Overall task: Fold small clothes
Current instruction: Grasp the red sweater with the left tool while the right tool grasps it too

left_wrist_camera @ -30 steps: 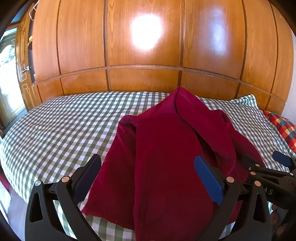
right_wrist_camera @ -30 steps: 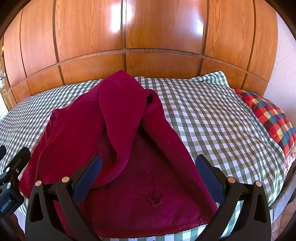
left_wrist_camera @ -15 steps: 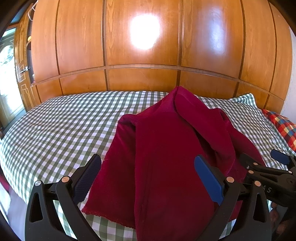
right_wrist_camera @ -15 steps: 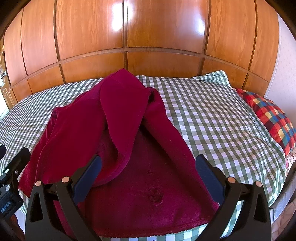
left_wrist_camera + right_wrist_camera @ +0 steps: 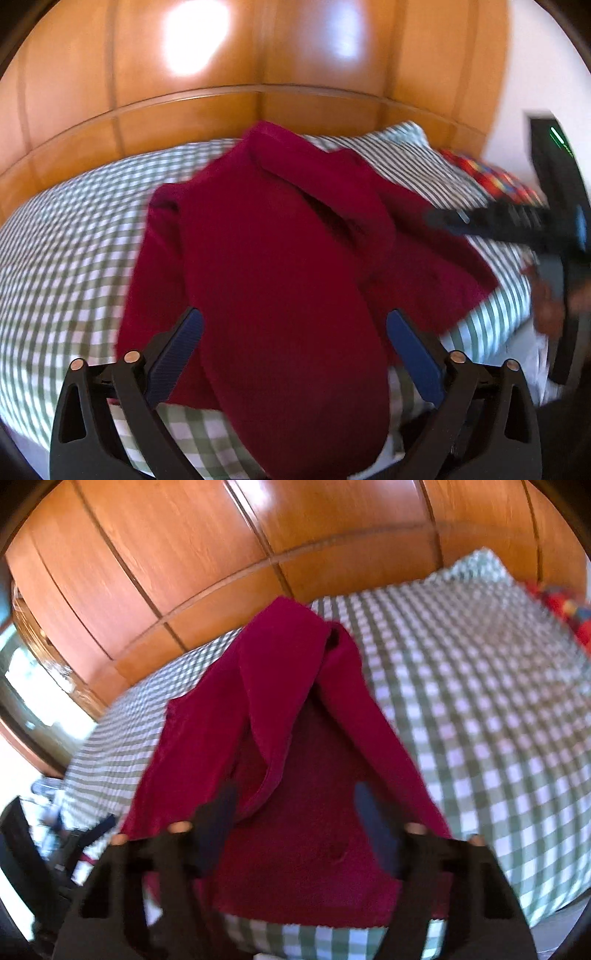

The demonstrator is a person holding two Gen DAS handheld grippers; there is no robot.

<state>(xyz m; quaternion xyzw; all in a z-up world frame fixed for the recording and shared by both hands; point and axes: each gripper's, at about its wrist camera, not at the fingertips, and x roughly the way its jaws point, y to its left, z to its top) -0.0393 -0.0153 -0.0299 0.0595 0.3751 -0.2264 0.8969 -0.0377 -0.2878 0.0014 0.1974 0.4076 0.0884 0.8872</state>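
Note:
A dark red garment (image 5: pixel 277 258) lies crumpled on the green-checked bed (image 5: pixel 74 258), one side folded over its middle and its hem toward me. My left gripper (image 5: pixel 299 347) hovers open over the near hem, blue pads on either side of the cloth and not pressing it. In the right wrist view the same garment (image 5: pixel 314 775) fills the centre. My right gripper (image 5: pixel 295 823) is blurred and its jaws are closing above the garment's lower part, with cloth under the gap and no pad pressing on it. The right gripper's body (image 5: pixel 509 221) shows blurred at the right of the left wrist view.
A wooden panelled wall (image 5: pixel 258 55) rises behind the bed. A bright plaid pillow (image 5: pixel 495 181) lies at the bed's right end. The bed's near edge (image 5: pixel 332 938) runs just under the grippers. A bright doorway (image 5: pixel 33 686) shows at far left.
Both grippers have swung and tilted down toward the garment's near hem, blurring the views. The right gripper's jaws have narrowed from wide open. The garment lies as before.

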